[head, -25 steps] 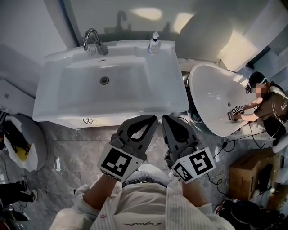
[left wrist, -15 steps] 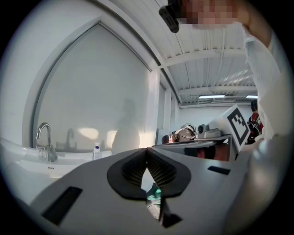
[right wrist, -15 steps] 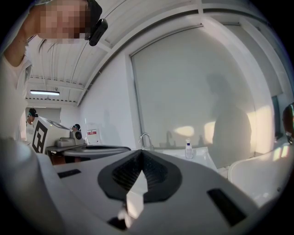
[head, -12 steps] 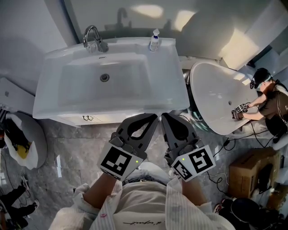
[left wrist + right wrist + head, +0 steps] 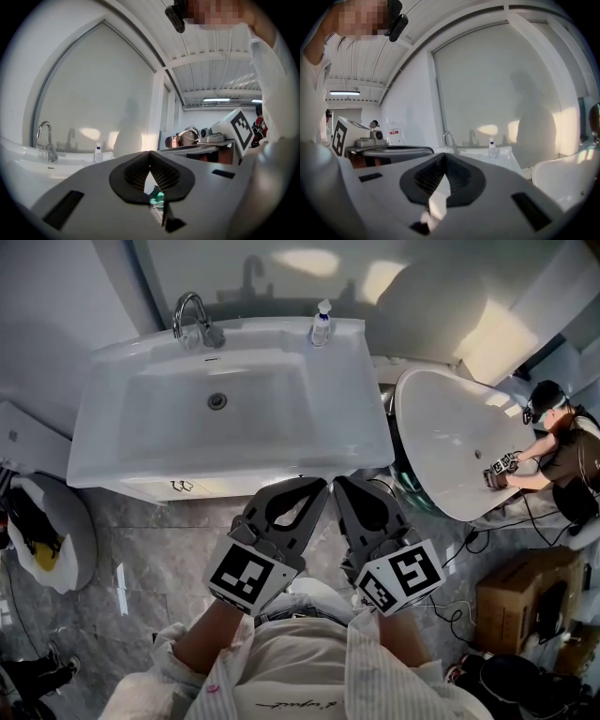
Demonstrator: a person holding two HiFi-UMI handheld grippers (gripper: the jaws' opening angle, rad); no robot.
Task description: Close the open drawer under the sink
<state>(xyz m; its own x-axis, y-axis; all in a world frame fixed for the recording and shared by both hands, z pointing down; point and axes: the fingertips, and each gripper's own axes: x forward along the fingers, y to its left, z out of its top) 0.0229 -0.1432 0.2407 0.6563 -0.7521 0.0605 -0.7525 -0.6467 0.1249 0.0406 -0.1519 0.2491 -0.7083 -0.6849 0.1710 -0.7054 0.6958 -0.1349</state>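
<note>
Ahead of me, back left: curved chrome faucet. Right of it, well apart: 1 small clear pump bottle with blue collar, upright. Behind both: pale grey wall panel, faucet shadow on it. My right: large white oval bathtub. Person in dark cap crouched at tub's far side, arms over rim. Near tub, lower right: 1 brown cardboard box; black cables on floor between the 2. My left: round white bin, black and yellow contents. Underfoot: grey marble-pattern floor tiles.
</note>
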